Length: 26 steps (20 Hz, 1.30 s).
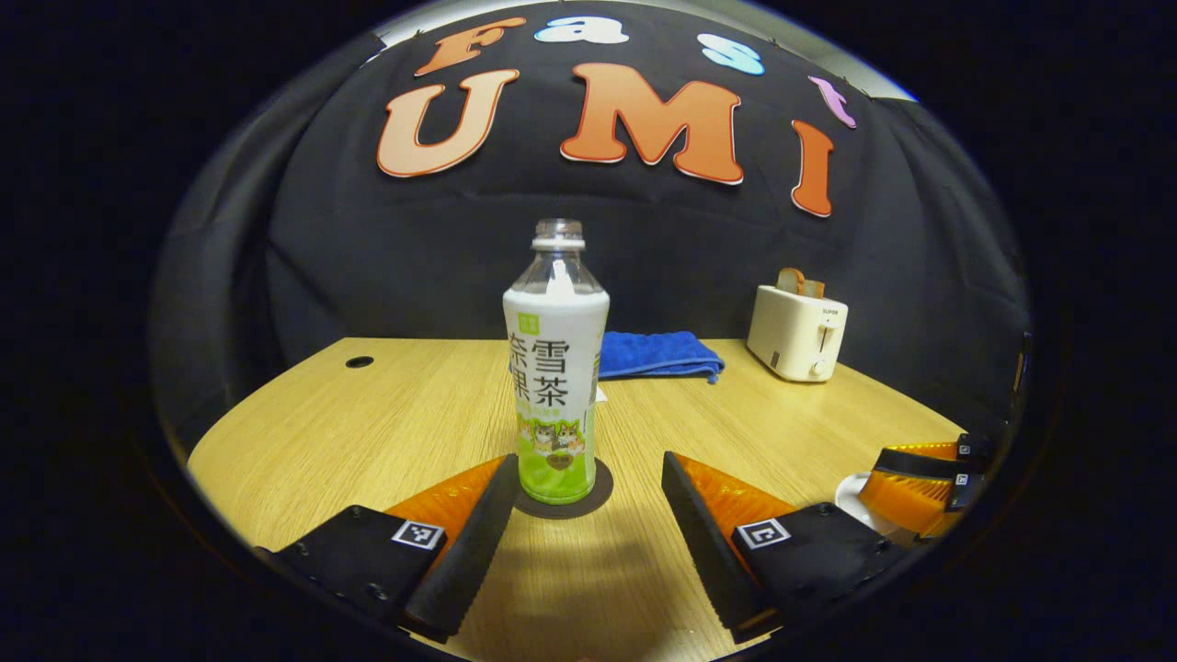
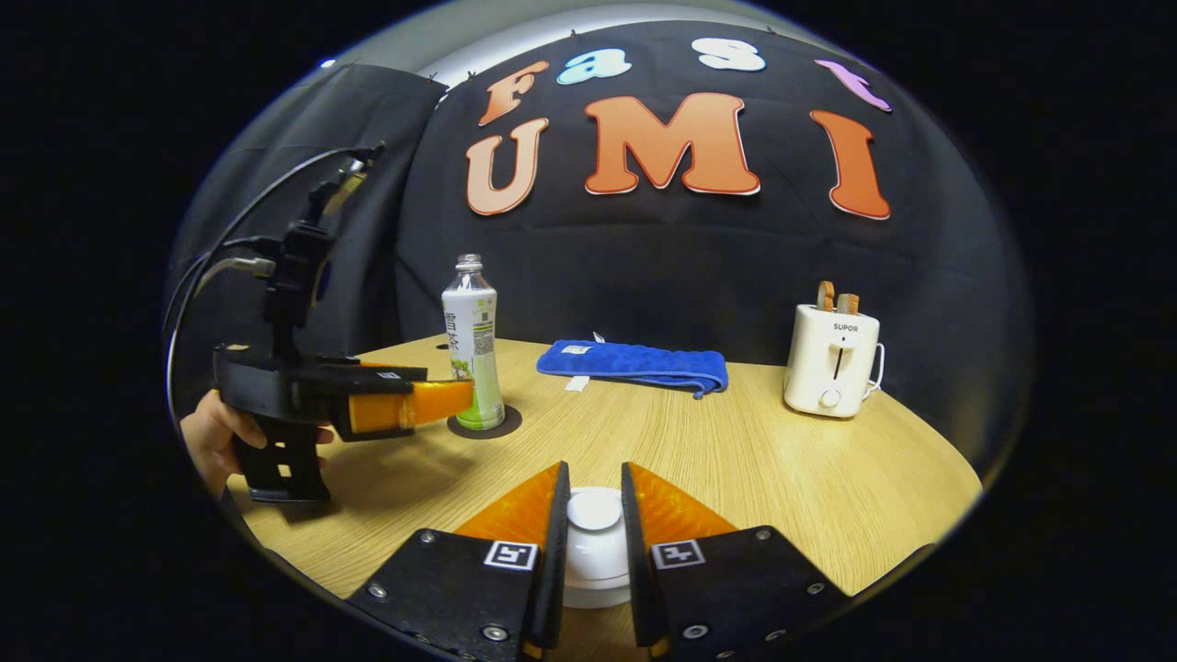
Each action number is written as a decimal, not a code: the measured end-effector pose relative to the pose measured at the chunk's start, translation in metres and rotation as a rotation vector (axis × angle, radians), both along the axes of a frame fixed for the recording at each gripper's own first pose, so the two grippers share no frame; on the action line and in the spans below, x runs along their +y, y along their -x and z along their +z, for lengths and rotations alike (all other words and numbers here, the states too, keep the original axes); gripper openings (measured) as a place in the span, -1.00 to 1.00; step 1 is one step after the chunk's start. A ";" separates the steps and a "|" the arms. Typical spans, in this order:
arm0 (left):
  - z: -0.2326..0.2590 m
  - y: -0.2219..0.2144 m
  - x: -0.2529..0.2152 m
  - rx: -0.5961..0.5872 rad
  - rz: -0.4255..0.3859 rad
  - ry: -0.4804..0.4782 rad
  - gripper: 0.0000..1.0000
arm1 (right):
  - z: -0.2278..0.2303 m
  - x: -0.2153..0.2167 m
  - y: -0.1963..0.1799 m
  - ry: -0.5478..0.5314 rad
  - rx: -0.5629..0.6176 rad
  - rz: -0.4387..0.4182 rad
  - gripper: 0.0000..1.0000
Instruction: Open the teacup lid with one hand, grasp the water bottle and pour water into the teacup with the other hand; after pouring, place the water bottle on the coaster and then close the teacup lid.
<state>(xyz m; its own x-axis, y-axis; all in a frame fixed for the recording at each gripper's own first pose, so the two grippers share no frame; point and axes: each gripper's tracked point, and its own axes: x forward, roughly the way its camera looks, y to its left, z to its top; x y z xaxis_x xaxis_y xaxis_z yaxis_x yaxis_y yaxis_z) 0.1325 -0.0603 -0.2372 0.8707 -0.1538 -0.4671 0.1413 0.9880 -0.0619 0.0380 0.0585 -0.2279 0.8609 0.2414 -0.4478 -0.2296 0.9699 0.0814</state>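
Observation:
A clear water bottle (image 1: 556, 395) with a white and green label and no cap stands upright on a dark round coaster (image 1: 602, 487). My left gripper (image 1: 588, 460) is open, its fingertips on either side of the bottle's base without touching it. In the right gripper view a hand holds that left gripper (image 2: 432, 400) beside the bottle (image 2: 472, 345). My right gripper (image 2: 594, 471) is shut on the white teacup lid (image 2: 594, 508), which appears to sit on the teacup (image 2: 596, 575). The left gripper view has the right gripper (image 1: 919, 478) over the teacup (image 1: 851, 492) at the far right.
A folded blue towel (image 2: 634, 365) lies at the back of the wooden table (image 2: 782, 478). A cream toaster (image 2: 832, 360) with bread slices stands at the back right. A small cable hole (image 1: 359, 361) sits near the table's back left edge.

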 end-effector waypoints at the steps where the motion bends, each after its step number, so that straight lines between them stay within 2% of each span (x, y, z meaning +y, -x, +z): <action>1: 0.009 0.002 0.001 -0.023 0.004 -0.005 0.99 | 0.005 0.000 0.001 -0.013 -0.003 -0.011 -0.24; 4: 0.052 0.016 0.011 -0.112 0.025 -0.026 0.99 | 0.027 -0.001 0.000 -0.052 -0.038 -0.044 0.29; 5: 0.062 0.020 0.015 -0.134 0.033 -0.035 0.99 | 0.039 -0.006 -0.001 -0.046 -0.063 -0.064 0.32; 6: 0.074 0.024 0.019 -0.155 0.042 -0.042 0.99 | 0.048 -0.008 -0.002 -0.043 -0.085 -0.076 0.46; 9: 0.102 0.037 0.029 -0.202 0.072 -0.035 0.98 | 0.081 -0.016 -0.005 -0.043 -0.158 -0.120 0.60; 13: 0.131 0.052 0.058 -0.282 0.144 -0.092 0.97 | 0.121 -0.029 -0.004 -0.029 -0.253 -0.175 0.64; 17: 0.167 0.063 0.069 -0.349 0.171 -0.099 1.00 | 0.143 -0.037 -0.001 0.016 -0.306 -0.196 0.64; 26: 0.229 0.085 0.097 -0.505 0.247 -0.095 0.96 | 0.179 -0.047 0.002 0.021 -0.391 -0.230 0.64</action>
<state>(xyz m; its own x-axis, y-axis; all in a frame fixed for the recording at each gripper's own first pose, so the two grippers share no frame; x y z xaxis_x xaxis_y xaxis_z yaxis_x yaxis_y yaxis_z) 0.0473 0.0367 -0.0084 0.9944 0.1048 0.0149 -0.1053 0.9934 0.0445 0.0362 0.0116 -0.0492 0.9966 0.0187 -0.0808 -0.0178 0.9998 0.0110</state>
